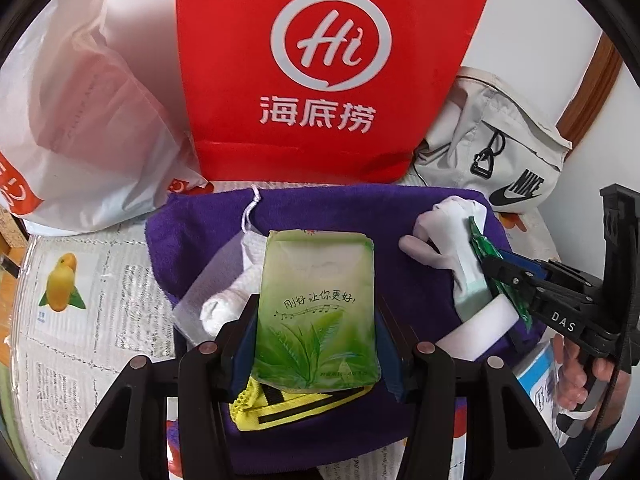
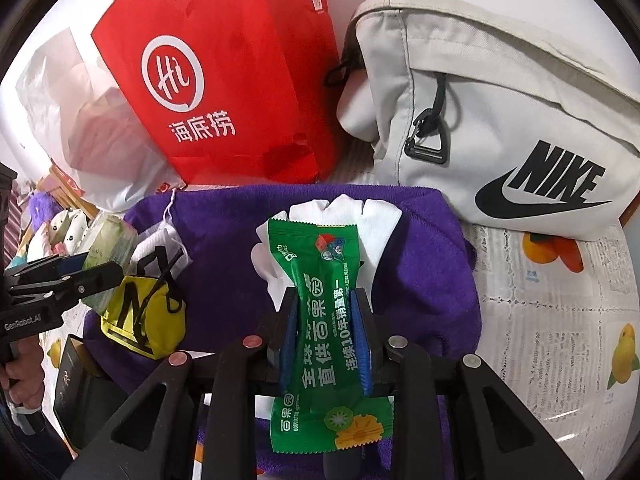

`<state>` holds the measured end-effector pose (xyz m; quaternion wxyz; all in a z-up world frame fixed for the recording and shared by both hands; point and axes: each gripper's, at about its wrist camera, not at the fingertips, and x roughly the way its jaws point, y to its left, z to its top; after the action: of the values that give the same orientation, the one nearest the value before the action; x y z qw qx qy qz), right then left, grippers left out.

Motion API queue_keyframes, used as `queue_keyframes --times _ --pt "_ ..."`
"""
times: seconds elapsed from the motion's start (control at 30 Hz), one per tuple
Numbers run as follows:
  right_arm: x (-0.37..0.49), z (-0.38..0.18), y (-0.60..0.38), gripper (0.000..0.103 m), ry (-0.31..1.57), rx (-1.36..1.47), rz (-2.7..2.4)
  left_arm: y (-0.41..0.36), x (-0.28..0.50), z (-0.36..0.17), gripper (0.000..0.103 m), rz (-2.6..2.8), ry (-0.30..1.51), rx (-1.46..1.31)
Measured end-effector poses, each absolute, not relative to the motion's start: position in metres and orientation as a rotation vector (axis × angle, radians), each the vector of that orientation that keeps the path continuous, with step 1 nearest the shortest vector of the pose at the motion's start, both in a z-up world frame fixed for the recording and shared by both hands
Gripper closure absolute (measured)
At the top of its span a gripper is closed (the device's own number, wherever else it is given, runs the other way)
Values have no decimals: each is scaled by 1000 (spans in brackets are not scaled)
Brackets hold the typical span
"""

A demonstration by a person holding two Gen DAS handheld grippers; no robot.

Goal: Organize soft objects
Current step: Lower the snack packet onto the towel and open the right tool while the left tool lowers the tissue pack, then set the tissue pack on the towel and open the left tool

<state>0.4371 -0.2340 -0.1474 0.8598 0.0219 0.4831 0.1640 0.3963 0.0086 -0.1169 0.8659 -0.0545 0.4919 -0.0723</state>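
Observation:
My left gripper [image 1: 316,312] is shut on a light green tissue pack [image 1: 316,304], held above a purple towel [image 1: 312,212]; it also shows in the right wrist view [image 2: 108,248]. My right gripper [image 2: 326,308] is shut on a green wet-wipe packet [image 2: 324,320], held above white socks [image 2: 344,212] on the purple towel [image 2: 432,272]. In the left wrist view that packet [image 1: 500,276] is beside the white socks [image 1: 448,232]. A yellow pouch [image 2: 140,320] and a white mesh bag [image 1: 236,280] lie on the towel.
A red paper bag [image 1: 328,68] stands behind the towel, a white plastic bag [image 1: 80,120] at its left and a grey Nike bag [image 2: 500,120] at its right. A fruit-print tablecloth [image 1: 80,300] covers the table. A black box [image 2: 76,380] sits at the left.

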Motion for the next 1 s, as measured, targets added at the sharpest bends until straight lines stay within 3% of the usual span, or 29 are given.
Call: queue_keyframes --times 0.17,0.4,1.0 --pt "436 -146 -232 73 1006 45 349 8 396 -119 53 -144 1040 -110" --pt "432 -135 -233 52 966 52 356 6 397 -120 53 -140 1055 -101" --pt "416 -104 -240 46 895 31 344 -3 403 -134 51 -111 1113 -59"
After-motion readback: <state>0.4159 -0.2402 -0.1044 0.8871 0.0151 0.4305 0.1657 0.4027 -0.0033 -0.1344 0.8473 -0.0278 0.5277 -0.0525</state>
